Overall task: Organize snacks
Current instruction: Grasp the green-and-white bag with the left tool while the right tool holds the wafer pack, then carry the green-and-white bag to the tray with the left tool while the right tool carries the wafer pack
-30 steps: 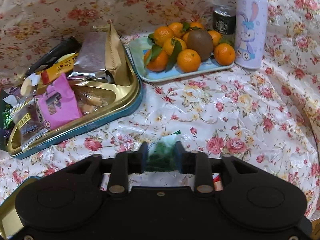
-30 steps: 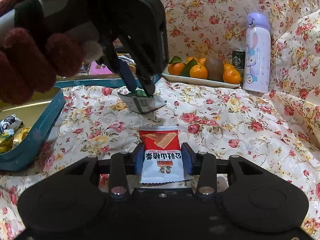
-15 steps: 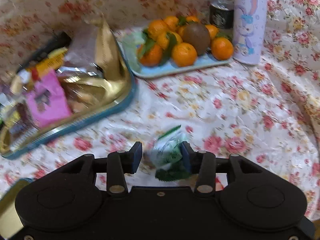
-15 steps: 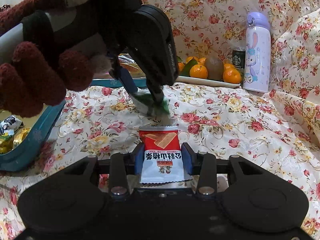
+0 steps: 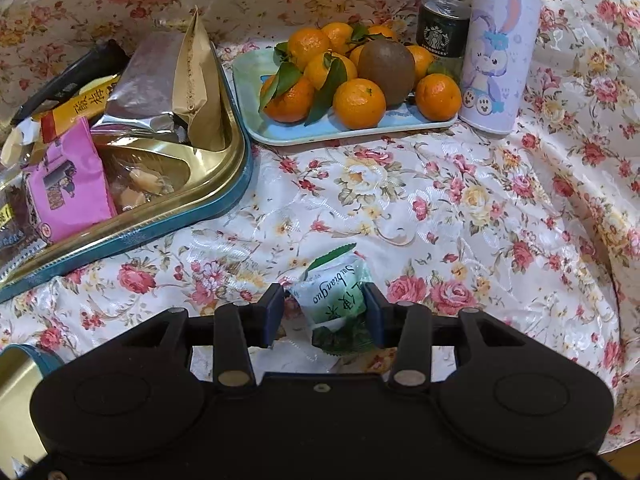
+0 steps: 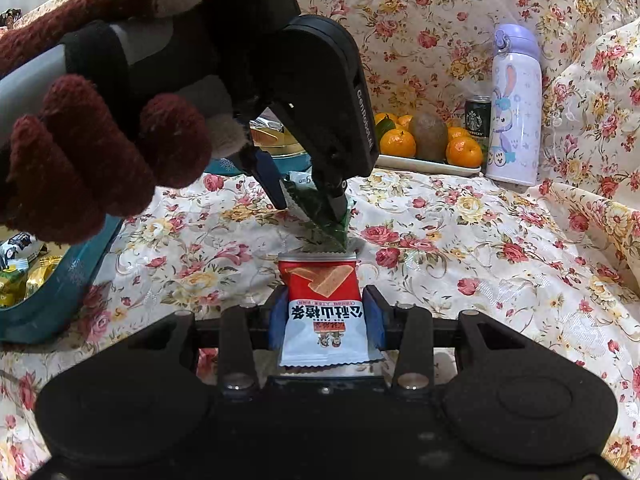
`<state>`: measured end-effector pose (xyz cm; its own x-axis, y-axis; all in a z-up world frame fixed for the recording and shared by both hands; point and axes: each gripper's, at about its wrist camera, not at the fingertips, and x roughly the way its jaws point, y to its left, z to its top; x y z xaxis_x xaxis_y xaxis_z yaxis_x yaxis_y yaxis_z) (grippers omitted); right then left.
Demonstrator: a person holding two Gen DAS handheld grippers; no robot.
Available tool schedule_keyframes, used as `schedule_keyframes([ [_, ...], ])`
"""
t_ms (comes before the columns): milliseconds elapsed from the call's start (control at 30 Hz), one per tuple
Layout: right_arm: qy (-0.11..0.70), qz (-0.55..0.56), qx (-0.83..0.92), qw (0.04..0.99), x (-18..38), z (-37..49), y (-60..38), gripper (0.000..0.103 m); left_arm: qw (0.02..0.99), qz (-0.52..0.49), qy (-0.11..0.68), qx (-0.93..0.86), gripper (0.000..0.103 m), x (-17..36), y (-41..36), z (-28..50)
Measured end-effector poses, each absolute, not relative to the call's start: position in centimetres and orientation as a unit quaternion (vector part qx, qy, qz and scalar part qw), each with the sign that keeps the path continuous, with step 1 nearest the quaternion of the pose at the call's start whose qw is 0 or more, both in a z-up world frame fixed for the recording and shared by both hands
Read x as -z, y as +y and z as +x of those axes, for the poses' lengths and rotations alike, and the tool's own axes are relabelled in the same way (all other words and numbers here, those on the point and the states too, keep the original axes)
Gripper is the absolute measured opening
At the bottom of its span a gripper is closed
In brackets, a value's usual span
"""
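The left gripper [image 5: 324,312] is standing released around a green snack packet [image 5: 334,300], which is leaning on the finger at its three o'clock side and resting on the floral cloth [image 5: 460,208]. The right gripper [image 6: 326,318] is clenching a red and white wafer packet [image 6: 322,304]. The gold tin [image 5: 168,208] is sitting at ten o'clock. Risk: lifting away could drag the green packet along, since it is clinging to one finger; the two packets are lying close and could snag.
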<state>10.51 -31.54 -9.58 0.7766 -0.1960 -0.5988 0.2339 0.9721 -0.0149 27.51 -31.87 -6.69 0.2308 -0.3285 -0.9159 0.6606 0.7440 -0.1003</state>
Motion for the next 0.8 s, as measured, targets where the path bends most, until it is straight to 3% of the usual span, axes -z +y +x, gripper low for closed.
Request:
schedule_keyframes([
  [100, 0.314, 0.03, 0.114, 0.942, 9.6, 10.5, -31.5, 0.043, 0.765, 0.143, 0.538, 0.325, 0.051, 6.7, -32.1, 27.7],
  [200, 0.314, 0.031, 0.114, 0.942, 9.6, 10.5, -31.5, 0.044, 0.755, 0.129, 0.547, 0.339, 0.041, 6.8, -32.2, 27.8],
  [800, 0.315, 0.032, 0.111, 0.942, 9.6, 10.7, -31.5, 0.045, 0.794, 0.084, 0.527, 0.29, 0.04, 1.9, -25.6, 24.1],
])
